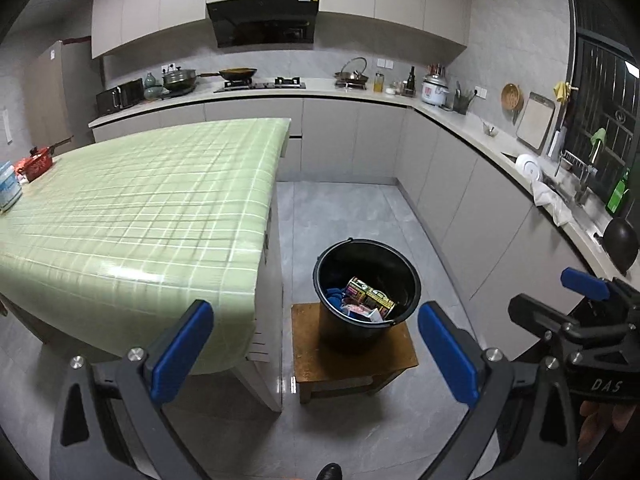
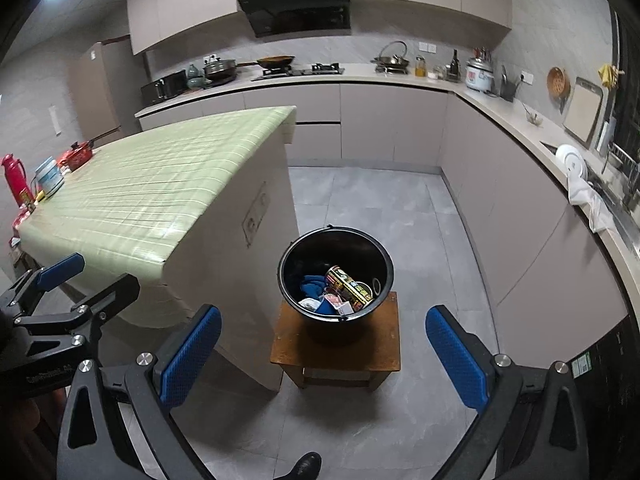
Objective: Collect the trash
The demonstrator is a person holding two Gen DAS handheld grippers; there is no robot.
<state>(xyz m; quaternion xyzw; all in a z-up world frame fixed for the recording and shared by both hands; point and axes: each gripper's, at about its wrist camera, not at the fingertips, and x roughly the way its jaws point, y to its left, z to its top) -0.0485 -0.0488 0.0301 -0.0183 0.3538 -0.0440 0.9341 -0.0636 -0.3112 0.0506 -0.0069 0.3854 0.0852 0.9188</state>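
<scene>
A black bucket (image 1: 366, 276) stands on a low brown wooden stool (image 1: 352, 360) on the floor beside the table. Inside lie a dark printed box (image 1: 370, 298), a blue rag and small scraps. The right wrist view shows the same bucket (image 2: 334, 276) on the stool (image 2: 336, 348), with the box (image 2: 350, 288) and blue rag (image 2: 314, 286) inside. My left gripper (image 1: 316, 352) is open and empty, above and short of the bucket. My right gripper (image 2: 324, 356) is open and empty, at a similar height. Each gripper shows at the edge of the other's view.
A table with a green checked cloth (image 1: 140, 200) stands to the left, with a red pot (image 1: 38, 164) and a white container (image 1: 8, 188) at its far left end. Grey kitchen cabinets and a counter (image 1: 460, 120) run along the back and right. A shoe tip (image 2: 306, 466) shows below.
</scene>
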